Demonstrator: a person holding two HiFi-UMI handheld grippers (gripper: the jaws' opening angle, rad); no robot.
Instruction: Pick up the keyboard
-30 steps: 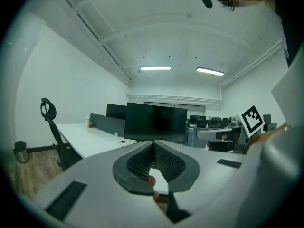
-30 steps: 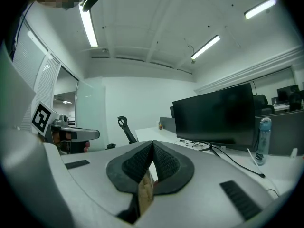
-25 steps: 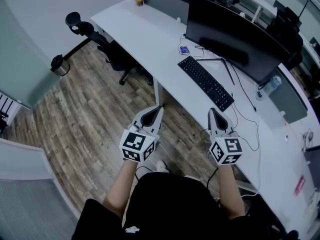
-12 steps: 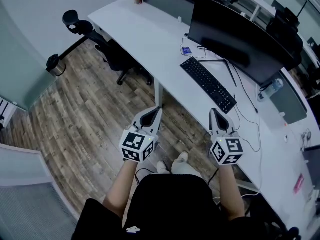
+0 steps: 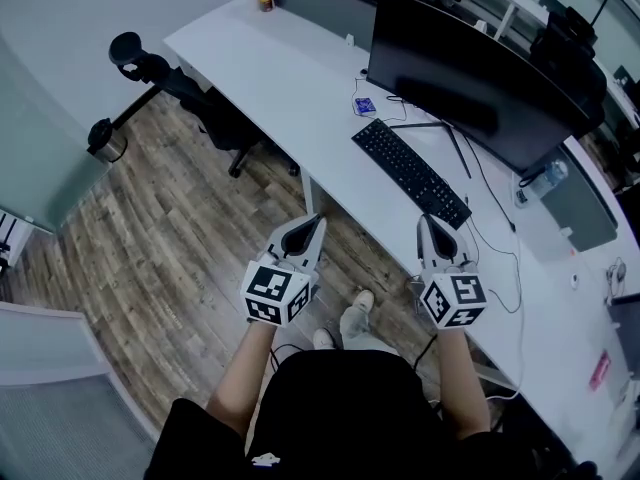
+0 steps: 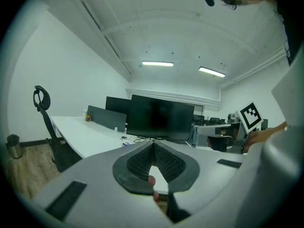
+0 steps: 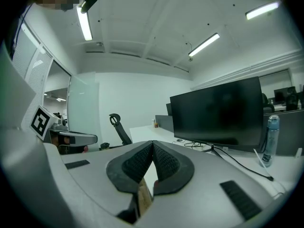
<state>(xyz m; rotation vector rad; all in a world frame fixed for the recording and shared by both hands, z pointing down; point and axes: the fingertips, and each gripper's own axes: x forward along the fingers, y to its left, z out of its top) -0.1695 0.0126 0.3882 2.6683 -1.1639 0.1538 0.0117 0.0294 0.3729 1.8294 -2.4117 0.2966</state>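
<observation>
Nearest, the person's shoe (image 5: 355,318) shows over the wood floor (image 5: 170,248), and both arms reach forward from the body. The left tongs (image 5: 311,222) and the right tongs (image 5: 431,222) point ahead side by side, well apart from each other. Each is fully closed, its ribbed pads meeting at the tips with nothing gripped between them. Both hang over the floor, short of the white tabletop (image 5: 280,68). This looks like an approach, with the two held apart probably so that one can take each end of the target.

The keyboard (image 5: 410,171) lies flat and slantwise on the tabletop near its front edge, untouched, with its near end closer to the right tongs. Both tongs will have to open before they can take hold.

Just behind the keyboard stand the thin legs of the monitor (image 5: 470,78), so there is little room at the back. Loose cables (image 5: 487,193) trail past the keyboard's near end and could snag. A small blue object (image 5: 366,105) sits just beside its far end, and a water bottle (image 5: 540,176) stands further right. The office chair (image 5: 190,93) and a metal bin (image 5: 104,140) are off to the left, clear of the path.
</observation>
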